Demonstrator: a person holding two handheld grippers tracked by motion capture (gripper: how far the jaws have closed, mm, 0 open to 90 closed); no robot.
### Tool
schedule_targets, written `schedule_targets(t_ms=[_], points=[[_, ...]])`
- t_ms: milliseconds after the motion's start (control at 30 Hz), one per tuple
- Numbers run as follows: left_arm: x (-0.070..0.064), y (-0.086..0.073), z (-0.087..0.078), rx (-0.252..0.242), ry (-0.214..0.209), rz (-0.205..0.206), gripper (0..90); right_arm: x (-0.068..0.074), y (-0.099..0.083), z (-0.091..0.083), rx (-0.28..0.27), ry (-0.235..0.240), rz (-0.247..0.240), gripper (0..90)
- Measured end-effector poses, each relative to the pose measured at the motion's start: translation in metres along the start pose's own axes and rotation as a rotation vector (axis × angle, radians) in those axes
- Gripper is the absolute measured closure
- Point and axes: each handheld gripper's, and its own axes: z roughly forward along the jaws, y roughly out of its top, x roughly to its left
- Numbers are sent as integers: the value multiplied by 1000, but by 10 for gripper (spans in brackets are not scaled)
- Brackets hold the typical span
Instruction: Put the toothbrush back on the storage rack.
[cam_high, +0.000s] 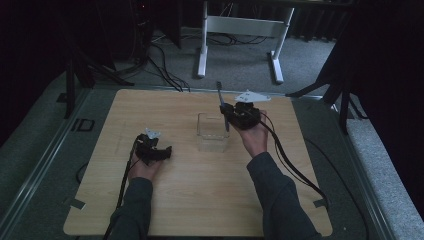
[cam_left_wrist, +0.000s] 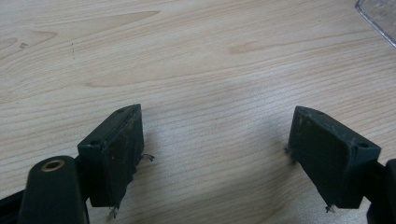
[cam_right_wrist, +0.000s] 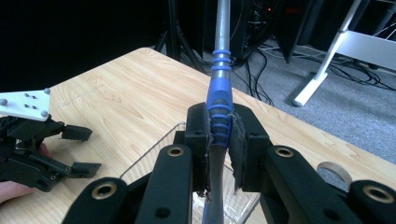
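At the centre of the wooden tabletop (cam_high: 200, 190) stands a clear plastic container (cam_high: 212, 132), and at its three o'clock the right hand-held gripper (cam_high: 230, 111) is clamped on a blue-and-grey toothbrush (cam_high: 222, 105). In the right gripper view the jaws press against both sides of the toothbrush's (cam_right_wrist: 218, 112) ribbed blue grip, its grey stem rising toward twelve o'clock and its lower end pointing down over the container (cam_right_wrist: 154, 158). The left hand-held gripper (cam_high: 162, 150) sits at the container's eight o'clock, well apart from it, low over the wood. In the left gripper view its jaws stand wide with nothing between them, bare tabletop (cam_left_wrist: 196, 70) beneath, and a container corner (cam_left_wrist: 378, 18) at two o'clock.
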Motion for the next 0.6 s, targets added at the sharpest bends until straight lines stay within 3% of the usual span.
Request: schedule_targets(t_ms=[600], points=[[0,0,0,0,0,0,186,4,-10,14,58,-1,-25,783]])
